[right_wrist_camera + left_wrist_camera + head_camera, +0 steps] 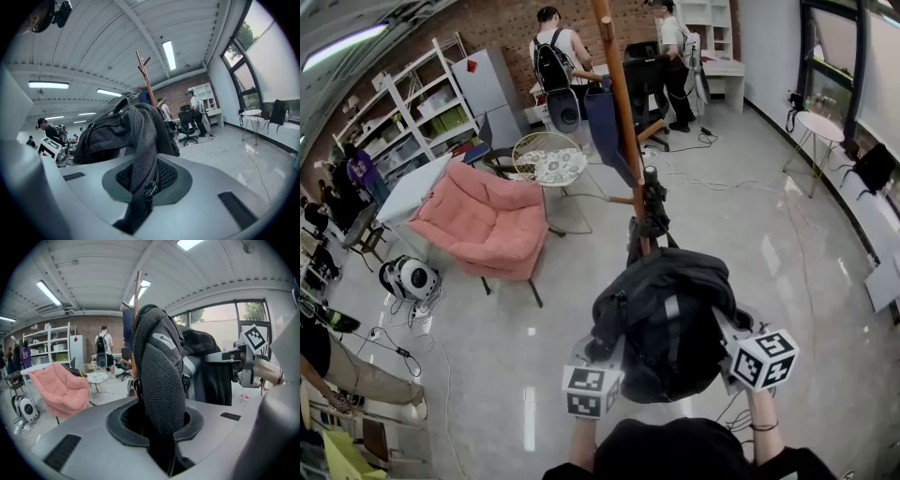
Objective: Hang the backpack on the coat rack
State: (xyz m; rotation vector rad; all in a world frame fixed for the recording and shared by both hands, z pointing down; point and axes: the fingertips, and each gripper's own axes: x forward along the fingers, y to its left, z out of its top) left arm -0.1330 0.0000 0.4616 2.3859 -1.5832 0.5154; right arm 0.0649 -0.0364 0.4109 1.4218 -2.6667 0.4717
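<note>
A black backpack (667,314) hangs in the air between my two grippers, just in front of the wooden coat rack (622,112). My left gripper (602,364) is shut on a padded mesh shoulder strap (159,376), which runs up out of the jaws. On the other side, my right gripper (729,339) is shut on the second strap (139,140), and the backpack's body (101,136) bulges to its left. The rack's forked top (143,61) rises behind the pack. A dark blue garment (605,122) hangs on the pole. Both grippers' fingertips are hidden under the pack in the head view.
A pink armchair (483,220) and a round wire table (551,161) stand left of the rack. People and an office chair (642,75) are at the back. A small white table (820,127) is at right. Cables (722,183) lie on the glossy floor.
</note>
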